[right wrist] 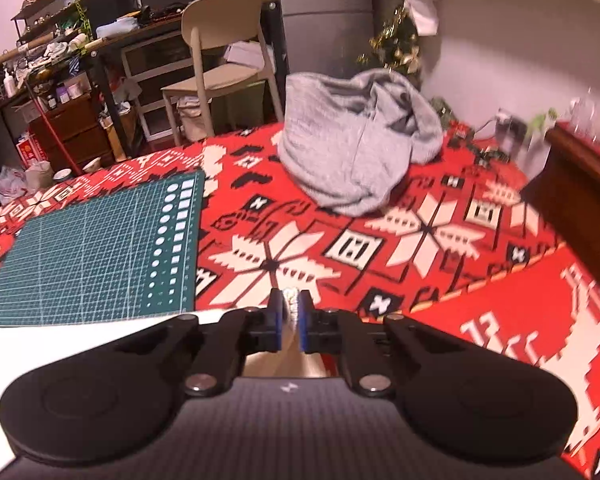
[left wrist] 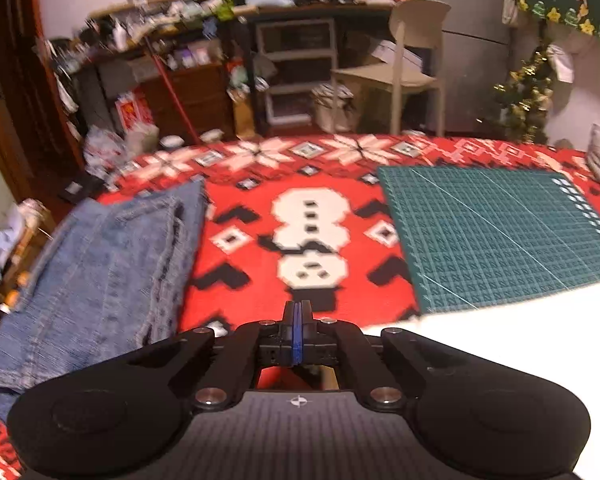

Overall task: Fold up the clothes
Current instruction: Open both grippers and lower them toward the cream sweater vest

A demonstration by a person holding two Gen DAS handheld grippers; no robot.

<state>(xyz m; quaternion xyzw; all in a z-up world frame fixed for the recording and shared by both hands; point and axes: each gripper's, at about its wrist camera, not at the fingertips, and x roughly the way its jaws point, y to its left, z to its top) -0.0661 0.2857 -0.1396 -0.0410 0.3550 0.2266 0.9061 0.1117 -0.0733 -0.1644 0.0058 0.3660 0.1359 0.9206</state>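
While the left hand-held gripper (left wrist: 297, 312) is clenched empty, the right hand-held gripper (right wrist: 291, 312) pinches white fabric (right wrist: 291, 307).

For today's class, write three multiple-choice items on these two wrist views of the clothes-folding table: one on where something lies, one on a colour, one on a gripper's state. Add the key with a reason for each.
1. Where do the folded jeans lie in the left wrist view?
A. on the green cutting mat
B. on the red patterned cloth, left of the snowman figure
C. on the chair

2. What colour is the crumpled garment at the far side of the table?
A. grey
B. yellow
C. black

3. How does the left gripper stand?
A. wide open
B. shut on the jeans
C. shut, with nothing seen between its pads

Key: 1 B, the denim rests on the red cloth, apart from the cutting mat. 2 A, the heap is pale grey. 3 C, the blue pads meet.
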